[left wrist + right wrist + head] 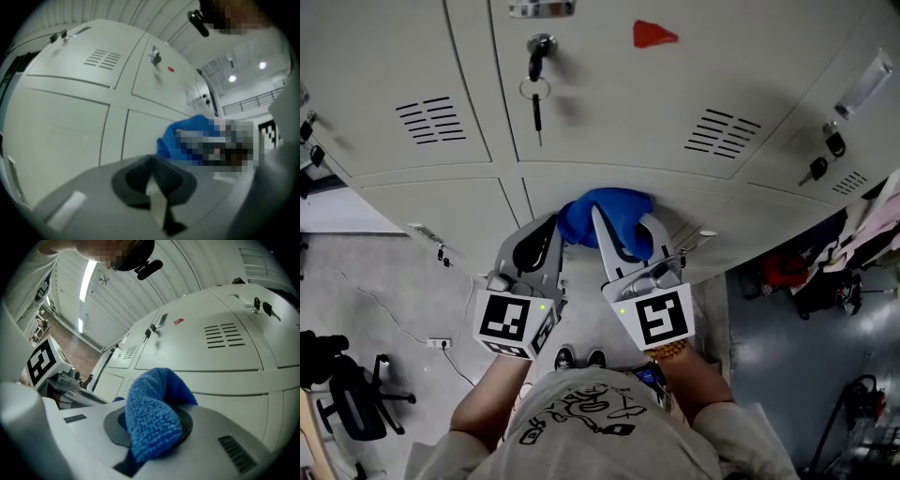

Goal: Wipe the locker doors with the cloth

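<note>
Right gripper (628,242) clamps blue fuzzy cloth (151,414), left gripper (157,190) beside it closed empty; drag on grey metal locker door (609,112) ahead may pull cloth free.

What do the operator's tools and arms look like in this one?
The left tool and right tool are light grey with dark inner pads; each carries a white cube of black square markers. The person wears a light short-sleeved T-shirt with dark print and a beaded bracelet on the right wrist.
</note>
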The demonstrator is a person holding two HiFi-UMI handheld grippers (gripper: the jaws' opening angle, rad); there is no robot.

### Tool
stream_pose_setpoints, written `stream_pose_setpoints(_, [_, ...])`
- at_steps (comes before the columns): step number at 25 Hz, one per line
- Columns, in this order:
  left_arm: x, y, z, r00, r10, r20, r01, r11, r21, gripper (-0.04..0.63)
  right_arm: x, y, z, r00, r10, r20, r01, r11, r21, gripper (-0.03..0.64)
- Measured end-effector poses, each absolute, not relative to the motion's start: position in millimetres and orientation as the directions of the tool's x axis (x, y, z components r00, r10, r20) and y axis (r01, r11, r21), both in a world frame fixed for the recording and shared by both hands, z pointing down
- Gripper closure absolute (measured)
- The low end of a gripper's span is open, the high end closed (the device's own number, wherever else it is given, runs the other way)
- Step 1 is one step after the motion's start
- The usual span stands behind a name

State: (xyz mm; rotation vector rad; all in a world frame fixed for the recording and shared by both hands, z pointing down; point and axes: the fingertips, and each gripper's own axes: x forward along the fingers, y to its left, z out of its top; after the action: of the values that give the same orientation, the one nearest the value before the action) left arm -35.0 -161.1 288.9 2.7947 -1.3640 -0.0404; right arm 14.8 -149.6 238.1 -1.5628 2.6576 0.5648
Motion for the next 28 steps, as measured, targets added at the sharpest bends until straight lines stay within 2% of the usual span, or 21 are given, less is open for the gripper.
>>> stream_pose_setpoints(11, [4, -155, 259, 0.671, -0.740, -0.053, -0.741, -0.672, -0.003, 0.592, 60, -141, 212, -0.442, -0.858, -0.260, -0.882, 0.363, 0.300, 0.594])
stream_pose_setpoints(18, [22, -152, 295, 0.685, -0.728, 0.018, -0.728, -0.685, 0.008, 0.592, 85, -140, 257, -0.406, -0.888, -0.217, -0.898, 0.344, 0.273, 0.594])
stream_pose_setpoints(28, [28, -147, 368, 0.682, -0.719, 0.132, -0.730, -0.681, 0.063, 0.592, 83, -143, 357, -0.416, -0.901, -0.126, -0.894, 0.379, 0.241, 0.594])
